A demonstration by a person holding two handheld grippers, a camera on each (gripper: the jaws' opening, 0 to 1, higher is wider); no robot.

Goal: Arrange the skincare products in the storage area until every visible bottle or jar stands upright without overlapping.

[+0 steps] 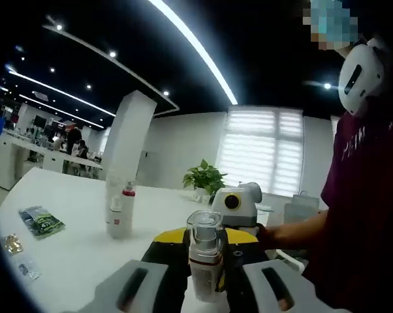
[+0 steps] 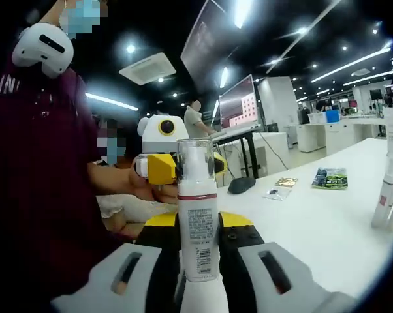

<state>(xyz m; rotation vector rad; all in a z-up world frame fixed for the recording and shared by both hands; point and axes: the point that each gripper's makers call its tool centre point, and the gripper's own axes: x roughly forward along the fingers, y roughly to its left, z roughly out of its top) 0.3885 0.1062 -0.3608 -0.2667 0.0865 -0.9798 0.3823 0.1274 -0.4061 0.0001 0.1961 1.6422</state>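
In the left gripper view the left tongs (image 1: 206,287) pinch a small pump bottle (image 1: 205,261) with a clear cap, held upright between the grey fingers (image 1: 134,287). Beyond it, further off on the white worktop (image 1: 72,241), a white bottle (image 1: 120,212) with a red collar stands upright. Left of that lie a green sachet (image 1: 42,220) and smaller packets (image 1: 14,244). A potted plant (image 1: 204,177) stands at the far edge.

In the right gripper view the right tongs (image 2: 200,274) pinch a tall white bottle (image 2: 196,218) with a clear cap and red band, upright. Behind it the person's hand (image 2: 147,189) holds the other gripper. On the worktop to the right lie a green sachet (image 2: 330,177), a gold packet (image 2: 286,182) and a dark oval object (image 2: 240,185).
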